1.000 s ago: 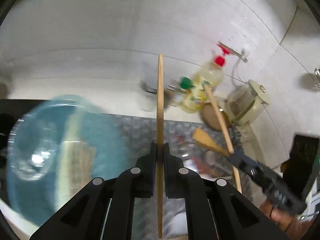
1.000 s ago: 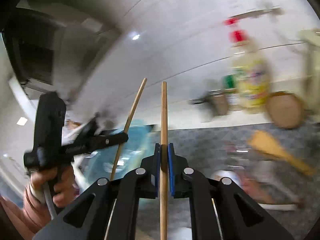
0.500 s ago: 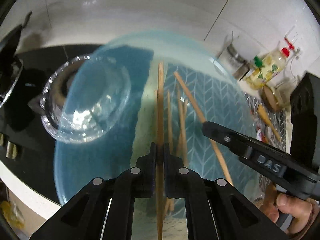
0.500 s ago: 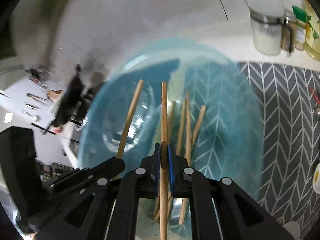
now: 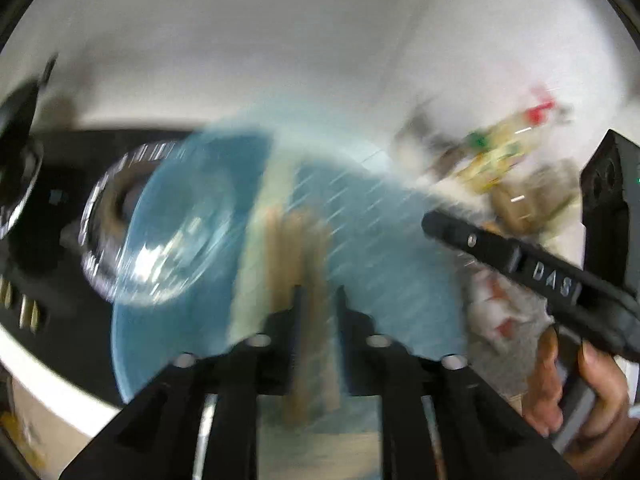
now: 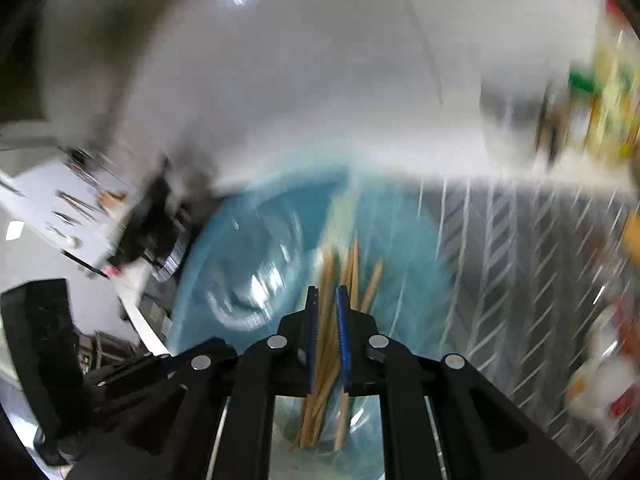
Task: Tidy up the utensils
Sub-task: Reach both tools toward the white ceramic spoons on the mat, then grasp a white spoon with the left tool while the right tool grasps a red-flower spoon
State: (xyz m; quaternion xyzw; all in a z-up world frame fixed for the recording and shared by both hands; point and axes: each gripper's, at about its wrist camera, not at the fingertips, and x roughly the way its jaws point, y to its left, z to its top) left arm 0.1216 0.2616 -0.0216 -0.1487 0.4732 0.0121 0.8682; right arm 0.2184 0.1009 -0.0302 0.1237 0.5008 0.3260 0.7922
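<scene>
Both views motion-blurred; wooden chopsticks [image 6: 326, 364] lie in the blue translucent basin [image 6: 404, 248], long axes running near-to-far along both grippers' pointing lines, near ends bunched at the basin's near wall, far tips fanned slightly right; count from the right wrist view — at least five, exact number not readable through the blur; left wrist view shows the same bundle [image 5: 304, 264] as roughly three smeared tan bars. Left gripper [image 5: 318, 300]: jaws have just been opening, now parted with a clear gap; sticks show through the gap below, pads not pressing on any of them. Right gripper [image 6: 326, 300]: blue pads a narrow gap apart; sticks visible in line with the gap, but whether one is clamped or they all lie loose in the basin behind — cannot tell from the frames. One clear glass bowl [image 5: 160, 232] sits at the basin's left, overlapping its rim, over a black stovetop [image 5: 52, 208]. Grey herringbone mat [image 6: 540, 264] under and right of the basin. Far right by the white wall: a blurred cluster of bottles [image 5: 500, 156], one with a red cap, one green; labels unreadable. Only legible writing — "DAS" embossed on the right gripper's finger [image 5: 520, 264] seen from the left wrist; a hand [image 5: 576, 392] grips its handle at near right.
</scene>
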